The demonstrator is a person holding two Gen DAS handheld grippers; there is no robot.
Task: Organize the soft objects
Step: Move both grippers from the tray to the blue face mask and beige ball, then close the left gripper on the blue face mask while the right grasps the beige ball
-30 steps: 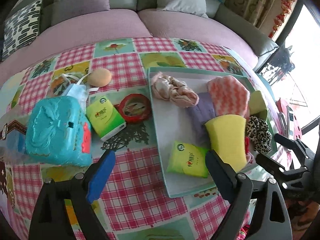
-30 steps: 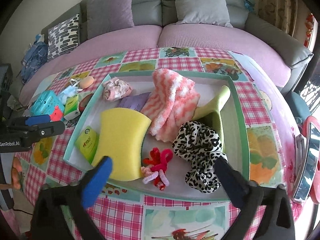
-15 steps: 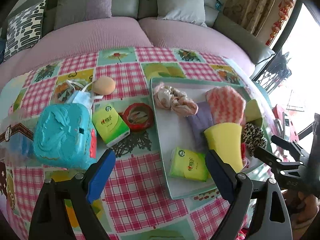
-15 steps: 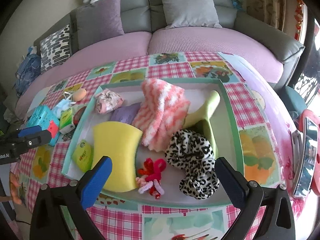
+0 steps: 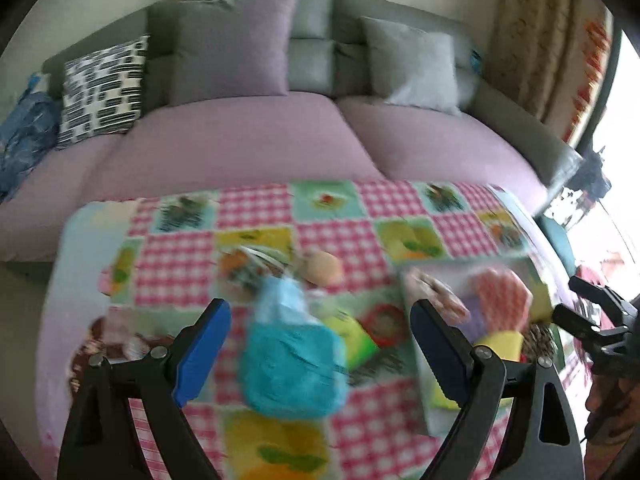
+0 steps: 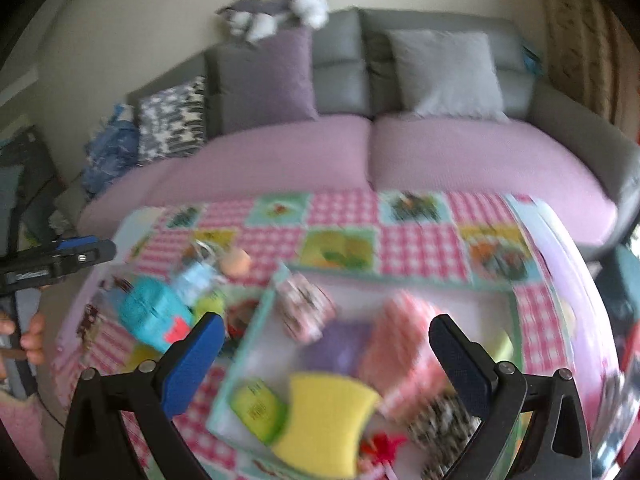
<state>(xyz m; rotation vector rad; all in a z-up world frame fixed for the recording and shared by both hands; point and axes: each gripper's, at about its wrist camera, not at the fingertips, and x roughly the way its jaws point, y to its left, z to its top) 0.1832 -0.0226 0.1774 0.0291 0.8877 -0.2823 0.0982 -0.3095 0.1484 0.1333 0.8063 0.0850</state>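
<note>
A white tray with a green rim (image 6: 400, 278) sits on the checked tablecloth (image 6: 420, 236) and holds a yellow sponge (image 6: 324, 416), a green tissue pack (image 6: 260, 408), a pink striped cloth (image 6: 400, 344), a purple cloth (image 6: 340, 344), a pink scrunchie (image 6: 304, 312) and a leopard scrunchie (image 6: 444, 420). Left of the tray lie a turquoise pouch (image 5: 292, 368), a green tissue pack (image 5: 352, 340), a red tape roll (image 5: 384, 320), a face mask (image 5: 280, 292) and a peach sponge (image 5: 324, 268). My left gripper (image 5: 320, 352) and right gripper (image 6: 326, 360) are open, empty and raised above the table. Both views are blurred.
A grey sofa with a pink seat (image 5: 240, 144) and cushions (image 5: 228, 48) stands behind the table. A plush toy (image 6: 276, 12) lies on its back. The right gripper shows at the right edge of the left wrist view (image 5: 592, 320).
Both grippers have pulled back and tilted up, so the table objects sit lower in view and the sofa fills the top. Both stay open and empty.
</note>
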